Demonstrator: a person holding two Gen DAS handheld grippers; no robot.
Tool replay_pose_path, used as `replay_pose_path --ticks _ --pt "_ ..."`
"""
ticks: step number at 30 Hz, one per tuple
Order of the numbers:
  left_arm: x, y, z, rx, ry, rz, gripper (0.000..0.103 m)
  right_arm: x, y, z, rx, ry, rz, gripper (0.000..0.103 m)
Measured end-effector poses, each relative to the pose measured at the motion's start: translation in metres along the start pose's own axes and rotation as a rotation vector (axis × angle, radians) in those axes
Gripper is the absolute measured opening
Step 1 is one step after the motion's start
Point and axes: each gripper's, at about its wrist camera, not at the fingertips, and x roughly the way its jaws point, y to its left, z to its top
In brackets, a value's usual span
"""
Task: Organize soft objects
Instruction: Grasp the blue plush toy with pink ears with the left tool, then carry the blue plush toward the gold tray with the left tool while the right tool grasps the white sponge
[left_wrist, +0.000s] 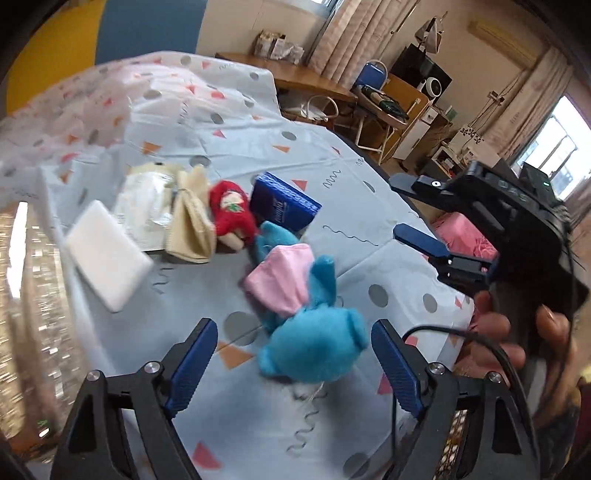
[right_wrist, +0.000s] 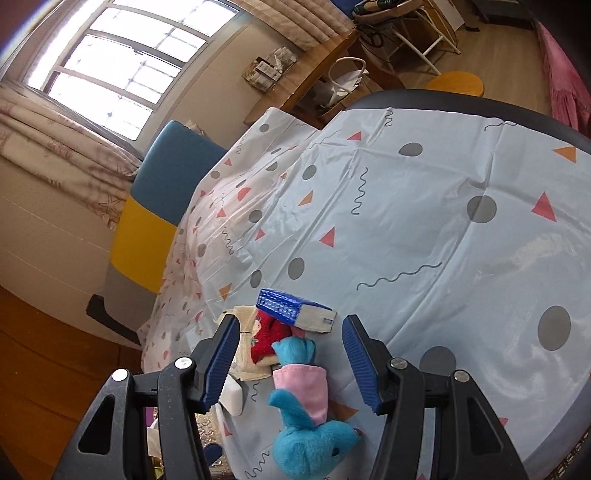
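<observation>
Currently both grippers hover over the table (right_wrist: 424, 206) with its patterned cloth; neither holds anything. Left gripper (left_wrist: 293, 360): jaws wide, the blue plush toy (left_wrist: 314, 350) in a pink garment lying on the cloth between and just ahead of them, pads not pressing it. Right gripper (right_wrist: 290, 356): jaws partly spread and empty, seen from the left wrist camera held in a person's hand (left_wrist: 524, 332) off to the side. Beyond the plush sits a loose cluster: red plush (left_wrist: 231, 212), beige folded cloth (left_wrist: 192, 229), blue tissue pack (left_wrist: 284, 203), clear plastic packet (left_wrist: 142, 208), white pad (left_wrist: 107, 254). Risks, as I judge them: the plush is limp, so a pinch on an ear or limb could let it swing or slip; it touches the red plush at its far end, so a lift might drag neighbours; the two grippers are near and could collide; the cable (left_wrist: 480, 343) may snag. Writing: script on the tissue pack, too blurred to read.
</observation>
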Motion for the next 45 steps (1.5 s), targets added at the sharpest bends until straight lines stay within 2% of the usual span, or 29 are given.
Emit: replay_pose_path --ticks 7,8,9,11,13,15,18,22,24,26,31,39,42,45 --pt "0.056 -0.008 -0.001 -0.03 0.111 0.026 0.09 0.004 0.001 -0.001 -0.001 0.007 0.007 0.058" --pt "0.064 -0.006 -0.005 -0.037 0.147 0.037 0.089 0.005 0.001 0.0 -0.004 0.009 0.004 0.058" --pt "0.07 -0.004 -0.008 -0.047 0.178 0.033 0.084 0.005 0.001 0.0 -0.009 0.012 0.002 0.058" --pt "0.063 -0.006 -0.013 -0.012 0.14 0.061 0.067 0.007 0.003 -0.001 -0.028 0.019 -0.007 0.058" --pt "0.052 -0.002 -0.019 -0.011 0.133 0.063 0.06 0.009 0.006 -0.002 -0.051 0.023 -0.021 0.058" --pt "0.034 0.002 -0.029 0.017 0.1 0.085 0.059 0.011 0.009 -0.004 -0.077 0.029 -0.033 0.058" --pt "0.006 0.003 -0.051 0.12 0.06 0.142 0.059 0.015 0.014 -0.006 -0.109 0.044 -0.043 0.058" --pt "-0.031 0.01 -0.085 0.238 0.008 0.209 0.059 0.028 0.026 -0.015 -0.188 0.117 -0.053 0.058" --pt "-0.043 0.016 -0.099 0.263 0.0 0.243 0.059 0.035 0.035 -0.022 -0.249 0.157 -0.063 0.058" --pt "-0.056 0.024 -0.109 0.262 -0.019 0.228 0.059 0.043 0.045 -0.031 -0.323 0.198 -0.074 0.058" --pt "-0.086 0.04 -0.13 0.257 -0.064 0.208 0.058 0.064 0.076 -0.06 -0.494 0.317 -0.051 0.04" --pt "-0.125 0.056 -0.142 0.226 -0.142 0.208 0.058 0.124 0.159 -0.109 -0.805 0.393 -0.067 0.04" --pt "-0.137 0.062 -0.146 0.205 -0.163 0.209 0.058 0.16 0.179 -0.126 -0.913 0.426 -0.146 0.041" --pt "-0.149 0.068 -0.15 0.183 -0.182 0.201 0.059 0.184 0.185 -0.139 -0.972 0.49 -0.173 0.043"
